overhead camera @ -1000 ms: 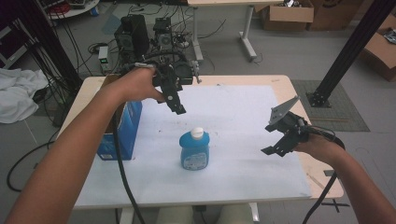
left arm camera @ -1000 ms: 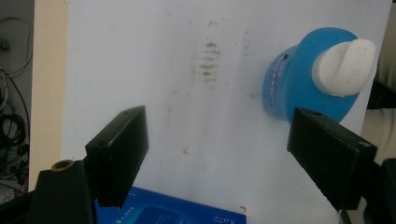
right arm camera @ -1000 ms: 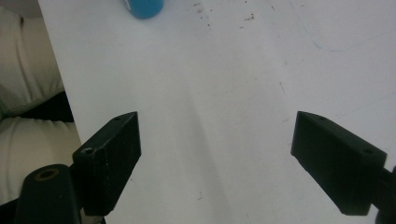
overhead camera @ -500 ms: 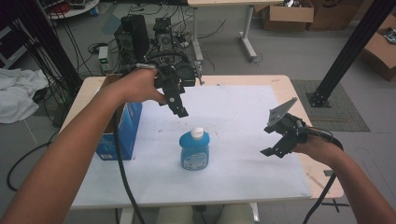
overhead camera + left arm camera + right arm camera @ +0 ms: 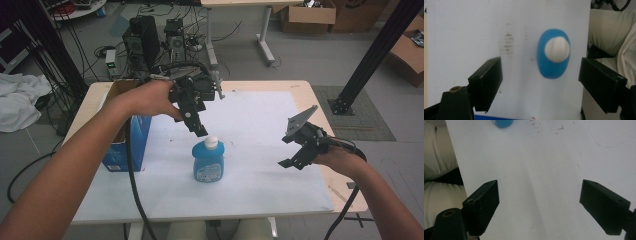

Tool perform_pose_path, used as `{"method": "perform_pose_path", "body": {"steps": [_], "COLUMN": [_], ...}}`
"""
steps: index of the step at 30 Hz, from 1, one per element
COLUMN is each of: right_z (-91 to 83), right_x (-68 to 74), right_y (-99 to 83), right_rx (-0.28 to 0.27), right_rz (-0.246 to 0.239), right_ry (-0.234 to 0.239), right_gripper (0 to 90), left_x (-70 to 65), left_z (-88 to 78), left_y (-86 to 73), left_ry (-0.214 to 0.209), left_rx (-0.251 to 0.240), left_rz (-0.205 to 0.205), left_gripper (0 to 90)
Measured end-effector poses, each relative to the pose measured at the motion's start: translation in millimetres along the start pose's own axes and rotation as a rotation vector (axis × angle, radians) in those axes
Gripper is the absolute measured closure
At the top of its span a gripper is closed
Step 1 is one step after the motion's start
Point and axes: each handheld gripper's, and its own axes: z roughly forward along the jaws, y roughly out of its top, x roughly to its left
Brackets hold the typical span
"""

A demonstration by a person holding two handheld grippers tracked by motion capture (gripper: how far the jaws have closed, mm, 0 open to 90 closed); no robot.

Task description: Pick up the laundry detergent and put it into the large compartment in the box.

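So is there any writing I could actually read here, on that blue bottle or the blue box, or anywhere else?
No text can be read in these pictures.
Blue bottle: a pale label on its front, print too blurred to read.
Blue box: pale marks on its side, too small and blurred to read.
Cardboard boxes on the floor behind the table: no legible print.

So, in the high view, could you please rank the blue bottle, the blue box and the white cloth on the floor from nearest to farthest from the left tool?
1. Blue bottle: just below the left tool, mid-table.
2. Blue box: at the table's left edge.
3. White cloth: on the floor, far left.
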Motion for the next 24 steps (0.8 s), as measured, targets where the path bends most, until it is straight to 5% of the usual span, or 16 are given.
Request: {"method": "perform_pose_path", "body": {"steps": [24], "right_z": [3.5], "right_x": [-1.1], "right_y": [-4.1], "right_rx": [-0.004], "right_rz": [0.004], "right_ry": [-0.001], "right_gripper": [16.0], "left_x": [-12.9], "left_z": [38.3], "left_y": [4.3], "left_ry": [-0.019], "left_rx": [0.026], "left_rz": [0.041], "left_gripper": [19.9]}}
